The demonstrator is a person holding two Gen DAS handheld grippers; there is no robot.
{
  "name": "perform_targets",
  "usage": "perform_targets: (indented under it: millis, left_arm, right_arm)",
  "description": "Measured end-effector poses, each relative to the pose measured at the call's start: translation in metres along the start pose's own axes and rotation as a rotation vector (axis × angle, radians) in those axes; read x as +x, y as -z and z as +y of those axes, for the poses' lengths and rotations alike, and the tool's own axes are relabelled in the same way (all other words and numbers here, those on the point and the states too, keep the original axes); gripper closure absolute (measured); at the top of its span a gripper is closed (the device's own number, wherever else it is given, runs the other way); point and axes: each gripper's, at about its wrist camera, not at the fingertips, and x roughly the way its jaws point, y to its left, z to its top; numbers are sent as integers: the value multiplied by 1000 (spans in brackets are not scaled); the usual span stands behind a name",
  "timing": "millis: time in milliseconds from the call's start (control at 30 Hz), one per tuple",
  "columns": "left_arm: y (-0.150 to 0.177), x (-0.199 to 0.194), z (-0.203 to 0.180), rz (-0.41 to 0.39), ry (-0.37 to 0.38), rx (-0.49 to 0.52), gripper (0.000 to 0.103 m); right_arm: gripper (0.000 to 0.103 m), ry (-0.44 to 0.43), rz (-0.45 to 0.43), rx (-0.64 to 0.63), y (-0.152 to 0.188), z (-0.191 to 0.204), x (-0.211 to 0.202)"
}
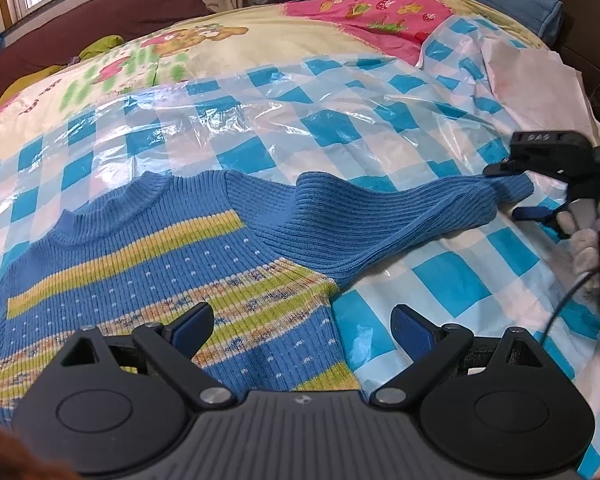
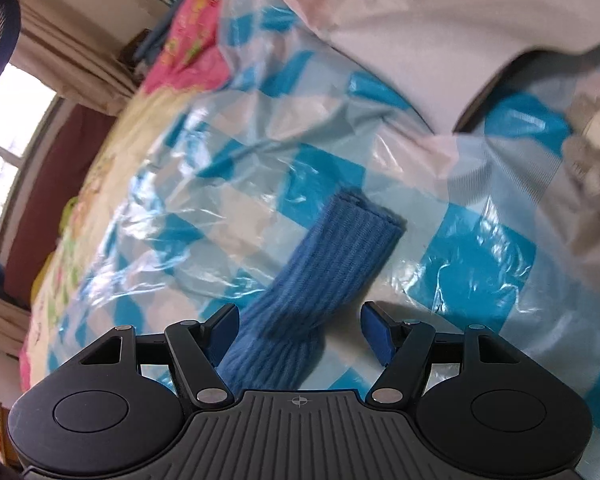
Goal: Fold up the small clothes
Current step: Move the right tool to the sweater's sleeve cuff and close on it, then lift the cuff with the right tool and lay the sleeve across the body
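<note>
A small blue knit sweater (image 1: 148,264) with yellow and green stripes lies flat on the checked plastic sheet (image 1: 340,120). Its plain blue right sleeve (image 1: 380,216) stretches out to the right. My left gripper (image 1: 302,328) is open above the sweater's right hem edge, holding nothing. My right gripper (image 1: 512,192) shows at the far right, at the sleeve's cuff. In the right wrist view the right gripper (image 2: 298,332) is open, its jaws standing on either side of the sleeve (image 2: 324,276) without closing on it.
The plastic sheet covers a bed with a cartoon-print quilt (image 1: 220,44). A white cloth (image 1: 532,80) lies at the sheet's far right. A dark red headboard (image 1: 100,20) and window stand behind. A gloved hand (image 1: 588,240) holds the right gripper.
</note>
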Motion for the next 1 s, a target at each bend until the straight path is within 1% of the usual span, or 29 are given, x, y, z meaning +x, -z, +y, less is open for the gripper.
perform_targets:
  millis: [67, 133, 167, 200, 233, 333, 433, 500, 600, 700, 800, 900, 1000]
  left_arm:
    - [1, 0, 0, 1, 4, 2, 4]
    - [1, 0, -1, 3, 5, 7, 4]
    - [1, 0, -1, 4, 7, 6, 4]
    - [1, 0, -1, 4, 8, 4, 4]
    - [1, -1, -1, 4, 9, 1, 4]
    - [2, -2, 1, 3, 12, -4, 4]
    - [4, -4, 3, 2, 16, -7, 4]
    - [6, -6, 7, -1, 19, -14, 4]
    - [10, -14, 16, -14, 22, -36, 4]
    - [15, -25, 32, -34, 17, -63, 4]
    - [24, -38, 55, -54, 0, -97, 4]
    - [40, -52, 84, -68, -26, -143, 4]
    - [60, -67, 116, -81, -64, -193, 4]
  right_arm:
    - [41, -16, -10, 23, 1, -5, 6]
    - [65, -34, -21, 40, 1, -9, 8]
    - [70, -37, -16, 50, 0, -10, 9]
    - [80, -46, -11, 60, 0, -11, 10]
    - [86, -60, -8, 64, 0, -13, 9]
    - [91, -82, -32, 40, 2, -11, -2]
    - [91, -128, -69, 13, 2, -3, -21]
    - [91, -158, -82, -5, 0, 7, -32]
    - [91, -225, -96, -52, 0, 31, -51]
    - [91, -303, -91, -121, 8, 64, -69]
    - [91, -365, -68, -208, 24, 106, -79]
    - [91, -425, -25, -295, 49, 152, -82]
    - [91, -472, 25, -400, 82, 203, -81]
